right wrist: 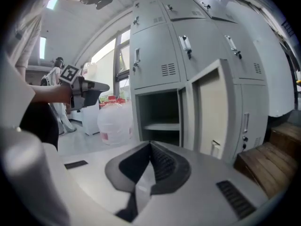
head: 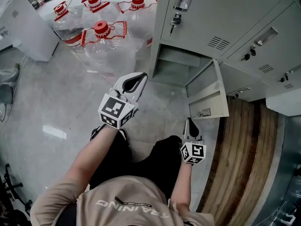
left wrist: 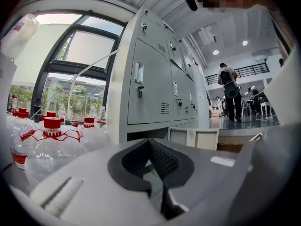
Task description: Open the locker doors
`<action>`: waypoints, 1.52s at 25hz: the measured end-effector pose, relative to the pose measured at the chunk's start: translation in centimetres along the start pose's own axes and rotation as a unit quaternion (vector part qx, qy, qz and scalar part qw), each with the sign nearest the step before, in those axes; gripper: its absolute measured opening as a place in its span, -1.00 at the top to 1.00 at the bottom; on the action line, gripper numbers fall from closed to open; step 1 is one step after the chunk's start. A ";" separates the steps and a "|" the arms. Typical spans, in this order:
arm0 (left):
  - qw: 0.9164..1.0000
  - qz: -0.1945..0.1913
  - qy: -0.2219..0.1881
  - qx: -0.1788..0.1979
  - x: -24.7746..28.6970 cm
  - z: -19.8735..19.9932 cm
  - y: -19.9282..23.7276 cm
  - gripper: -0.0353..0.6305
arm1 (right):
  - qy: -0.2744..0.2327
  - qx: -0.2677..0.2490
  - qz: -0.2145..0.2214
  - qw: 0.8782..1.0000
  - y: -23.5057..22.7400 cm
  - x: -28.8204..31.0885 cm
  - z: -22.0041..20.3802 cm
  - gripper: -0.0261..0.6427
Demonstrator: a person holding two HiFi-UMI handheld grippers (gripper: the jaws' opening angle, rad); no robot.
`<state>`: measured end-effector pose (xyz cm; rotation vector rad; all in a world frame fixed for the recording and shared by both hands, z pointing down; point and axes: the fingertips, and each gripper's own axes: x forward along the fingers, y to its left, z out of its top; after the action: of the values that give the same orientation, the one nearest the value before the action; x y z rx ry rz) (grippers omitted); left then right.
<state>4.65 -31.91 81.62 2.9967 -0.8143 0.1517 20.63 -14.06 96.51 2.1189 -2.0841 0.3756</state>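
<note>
Floor: a glossy pale grey floor fills the left and middle of the head view and carries soft reflections.
Room: a bank of grey lockers runs across the upper right. Big clear water jugs with red caps stand in the upper left, just beside the lockers' left end. A white cabinet sits at the far upper left. In the left gripper view a tall window rises behind the jugs.
Edges: a wooden platform runs down the lower right, under the lockers on that side. The swung-out door's free edge juts over the floor at centre right.
Open room: bare floor lies between the jugs, the lockers' left end and the person's legs.
Doors: one bottom-row door stands swung out, hinged on its right. Its compartment is exposed, with a shelf inside. The other doors in view are shut.
Left claw: jaws together with nothing between them. It is at the centre of the head view, pointing to the upper right, near the open compartment but apart from it.
Right claw: jaws together and empty. It is at lower centre right, just below the open door's bottom edge in the head view and not touching it. Its own view faces the open compartment and the door.
</note>
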 end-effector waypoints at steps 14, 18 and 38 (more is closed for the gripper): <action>1.000 -0.012 -0.003 -0.014 -1.5 0.3 -0.4 0.88 | -0.033 -0.008 0.077 0.996 7.3 6.3 6.0 0.89; 1.000 -0.019 0.015 -0.019 -0.7 -1.0 -0.5 0.88 | -0.025 0.004 0.085 0.996 8.0 6.8 8.7 0.89; 0.997 0.007 0.068 -0.034 -7.7 28.1 1.3 0.88 | 0.011 -0.023 0.117 0.993 12.5 -2.3 42.8 0.89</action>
<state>-0.19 -30.79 52.85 2.8812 -0.8097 0.3173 11.40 -23.97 54.00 1.8422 -2.3113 0.3723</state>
